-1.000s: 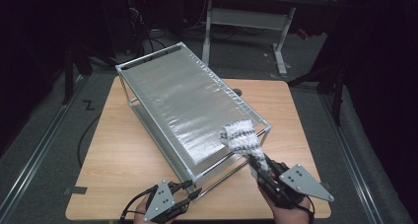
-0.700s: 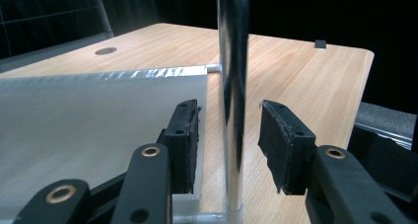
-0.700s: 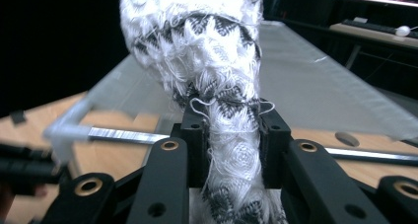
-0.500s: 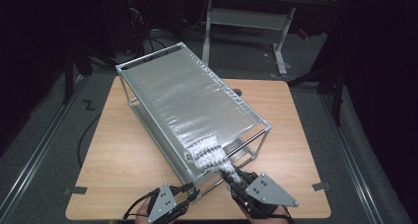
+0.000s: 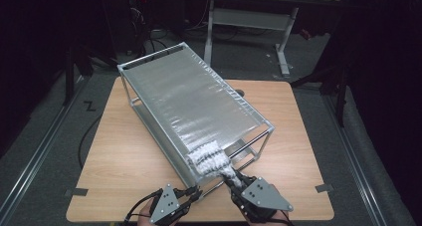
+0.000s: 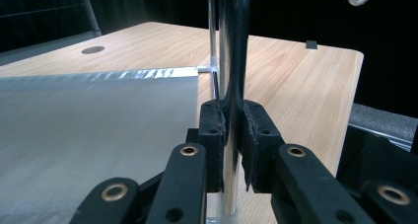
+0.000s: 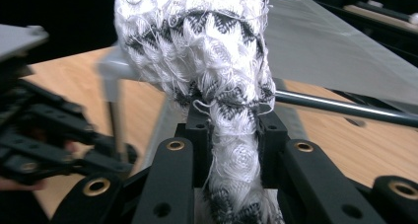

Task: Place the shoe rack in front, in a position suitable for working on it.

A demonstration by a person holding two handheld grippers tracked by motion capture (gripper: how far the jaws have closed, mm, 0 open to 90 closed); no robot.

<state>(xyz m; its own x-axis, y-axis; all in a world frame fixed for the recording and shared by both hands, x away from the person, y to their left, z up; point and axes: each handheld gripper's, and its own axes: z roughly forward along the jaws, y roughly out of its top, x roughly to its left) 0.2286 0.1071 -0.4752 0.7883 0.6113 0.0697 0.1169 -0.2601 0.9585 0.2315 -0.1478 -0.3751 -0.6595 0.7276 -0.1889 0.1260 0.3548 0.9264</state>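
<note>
Presently: left gripper (image 6: 230, 135), jaws just closed, clamped on chrome rack post (image 6: 231, 46). Right gripper (image 7: 231, 130) pinching white knitted cloth (image 7: 197, 41), apparently draped over the rack (image 5: 149, 71) corner ahead.

Dim, dark surroundings; lit tabletop; soft close-up blur.

right gripper (image 5: 234, 178) dragged knitted cloth (image 5: 211, 159) from rack's right corner toward its near-left corner, left gripper (image 5: 195, 192) jaws just clamped onto rack post (image 6: 231, 61)
</note>
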